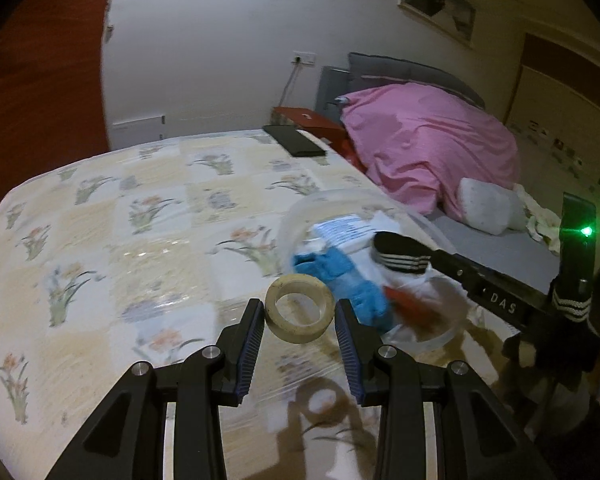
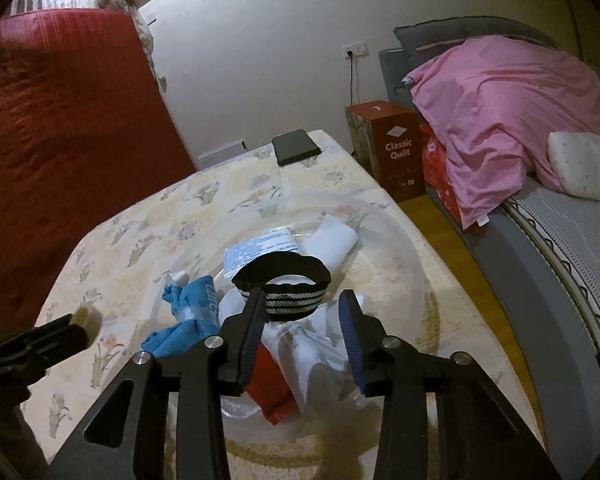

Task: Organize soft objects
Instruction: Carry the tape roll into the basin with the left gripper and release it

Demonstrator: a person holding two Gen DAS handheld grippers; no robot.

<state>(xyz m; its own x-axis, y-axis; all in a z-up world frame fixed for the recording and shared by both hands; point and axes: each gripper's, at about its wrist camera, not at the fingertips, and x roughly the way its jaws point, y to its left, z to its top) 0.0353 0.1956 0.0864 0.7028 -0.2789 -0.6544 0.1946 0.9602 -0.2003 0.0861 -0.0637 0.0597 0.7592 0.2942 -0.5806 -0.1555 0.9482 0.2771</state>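
Note:
My left gripper (image 1: 298, 306) is shut on a beige tape roll (image 1: 300, 326), held above the table with its shadow below it. In the right wrist view the same gripper (image 2: 76, 330) shows at the left edge. A clear plastic bowl (image 2: 400, 236) holds a blue cloth (image 2: 188, 316), white cloths (image 2: 332, 236), a labelled packet (image 2: 260, 250) and a red packet (image 2: 272, 392). My right gripper (image 2: 300, 294) is open above the bowl. A black band with white stripes (image 2: 284, 270) sits against its left fingertip; I cannot tell whether it hangs from it.
The table (image 1: 140, 220) carries a floral cloth under clear film, with a dark flat case (image 1: 294, 140) at its far end. A bed with a pink duvet (image 2: 500, 112) and a red "Classic Quilt" box (image 2: 396, 148) stand to the right. A red mattress (image 2: 60, 140) leans at the left.

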